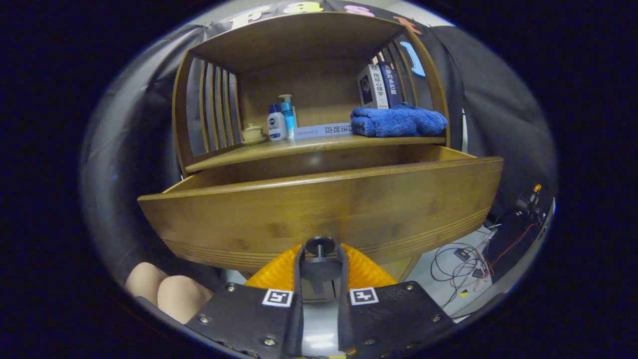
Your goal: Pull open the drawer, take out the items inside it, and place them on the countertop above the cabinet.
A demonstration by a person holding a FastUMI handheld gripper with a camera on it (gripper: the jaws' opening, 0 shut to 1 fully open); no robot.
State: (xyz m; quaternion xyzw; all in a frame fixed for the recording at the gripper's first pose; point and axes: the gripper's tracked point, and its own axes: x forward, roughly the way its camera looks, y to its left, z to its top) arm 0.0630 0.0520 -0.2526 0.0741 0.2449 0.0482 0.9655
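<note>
Countertop (319, 144): holds, left to right, a small cream ceramic cup (252, 132), two pump bottles (280, 119), a folded blue towel (398, 122).
Brown wooden drawer (319, 209): pulled out toward the gripper; stiff, probably heavy (contents hidden behind its front).
Gripper (320, 271): fingers closed on the drawer's round dark knob (320, 245), the best hold.

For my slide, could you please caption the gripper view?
Claw shut on the knob of the pulled-open drawer.

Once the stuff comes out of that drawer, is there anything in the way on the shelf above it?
Partly. The countertop carries a blue towel, bottles, a small jar and a flat book. Its front edge looks free. The gripper grips the drawer knob.
</note>
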